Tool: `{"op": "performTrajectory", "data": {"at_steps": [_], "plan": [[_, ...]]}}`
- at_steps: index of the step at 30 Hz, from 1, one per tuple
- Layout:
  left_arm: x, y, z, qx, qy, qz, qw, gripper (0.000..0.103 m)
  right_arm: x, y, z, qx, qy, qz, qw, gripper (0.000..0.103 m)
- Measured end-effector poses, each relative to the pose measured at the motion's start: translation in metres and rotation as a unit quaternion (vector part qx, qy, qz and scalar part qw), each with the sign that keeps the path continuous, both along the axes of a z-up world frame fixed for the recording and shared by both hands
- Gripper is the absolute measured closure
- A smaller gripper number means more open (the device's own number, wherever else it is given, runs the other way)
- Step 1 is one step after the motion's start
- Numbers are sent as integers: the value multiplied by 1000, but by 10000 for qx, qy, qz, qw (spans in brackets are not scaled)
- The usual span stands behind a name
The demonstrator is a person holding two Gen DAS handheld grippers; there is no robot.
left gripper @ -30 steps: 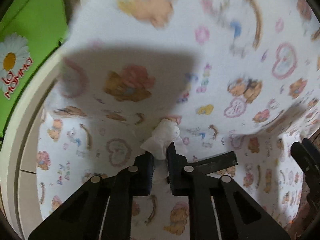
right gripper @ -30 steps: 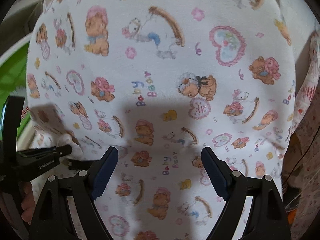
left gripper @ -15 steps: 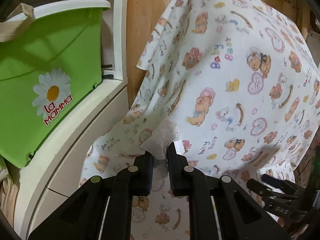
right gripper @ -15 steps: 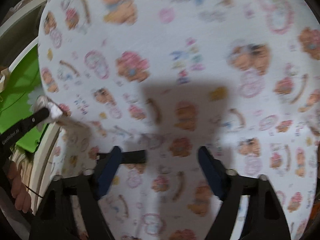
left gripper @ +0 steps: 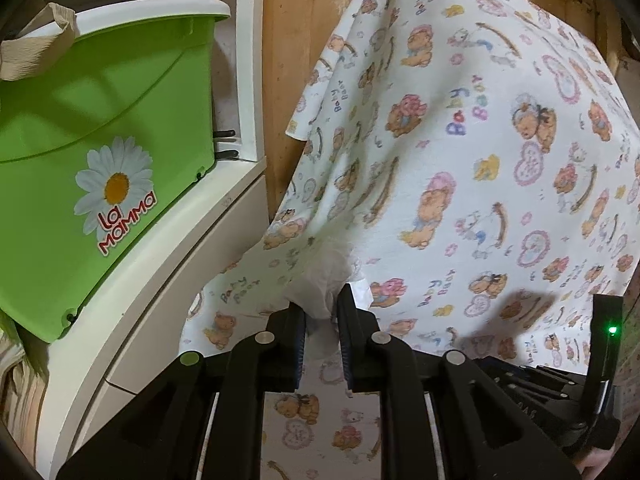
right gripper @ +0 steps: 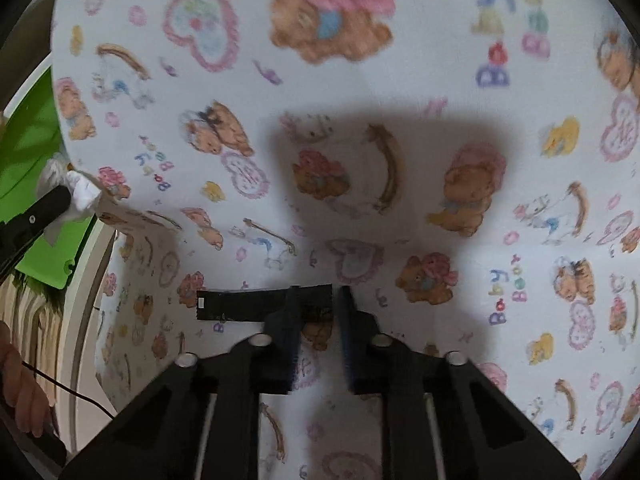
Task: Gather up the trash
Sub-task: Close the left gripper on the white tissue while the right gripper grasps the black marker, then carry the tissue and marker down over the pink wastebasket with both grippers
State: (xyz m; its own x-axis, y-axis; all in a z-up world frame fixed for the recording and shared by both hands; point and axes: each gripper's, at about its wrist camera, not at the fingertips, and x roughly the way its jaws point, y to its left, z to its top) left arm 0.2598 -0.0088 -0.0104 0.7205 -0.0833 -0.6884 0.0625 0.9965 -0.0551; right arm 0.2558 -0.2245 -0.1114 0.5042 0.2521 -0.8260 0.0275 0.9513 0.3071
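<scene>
The left gripper (left gripper: 322, 312) pinches a crumpled white tissue (left gripper: 320, 280) above the "Baby Bear" printed cloth (left gripper: 460, 140). The right gripper (right gripper: 316, 304) is closing its jaws on a flat black strip (right gripper: 240, 305) lying on that cloth. Left stands a green "La Mamma" daisy bucket (left gripper: 104, 152).

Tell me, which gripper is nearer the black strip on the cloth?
Right. The right gripper is closing around the black strip. The left gripper is off to the side, clamping a tissue.
</scene>
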Motion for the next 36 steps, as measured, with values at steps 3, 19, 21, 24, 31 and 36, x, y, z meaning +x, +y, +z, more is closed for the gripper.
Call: {"op": "performTrajectory", "data": {"at_steps": [3, 19, 21, 24, 31, 36], "plan": [[1, 2, -1, 2, 22, 22, 10000, 88, 1, 1, -4, 8, 27, 42, 10000, 100], [-17, 17, 13, 58, -160, 12, 9999, 88, -62, -29, 64, -323, -1044, -139, 9939, 102], [-19, 19, 14, 51, -192, -20, 9998, 88, -73, -36, 76, -359, -1284, -307, 9906, 102], [-19, 21, 15, 84, -200, 41, 9998, 88, -84, -46, 92, -364, -1595, -376, 9858, 102], [-24, 24, 19, -120, -186, -20, 9998, 88, -92, -24, 102, -1096, -1763, -117, 9781, 102], [-23, 26, 20, -109, -192, -3, 9998, 88, -90, -6, 86, -1256, -1558, 236, 9795, 102]]}}
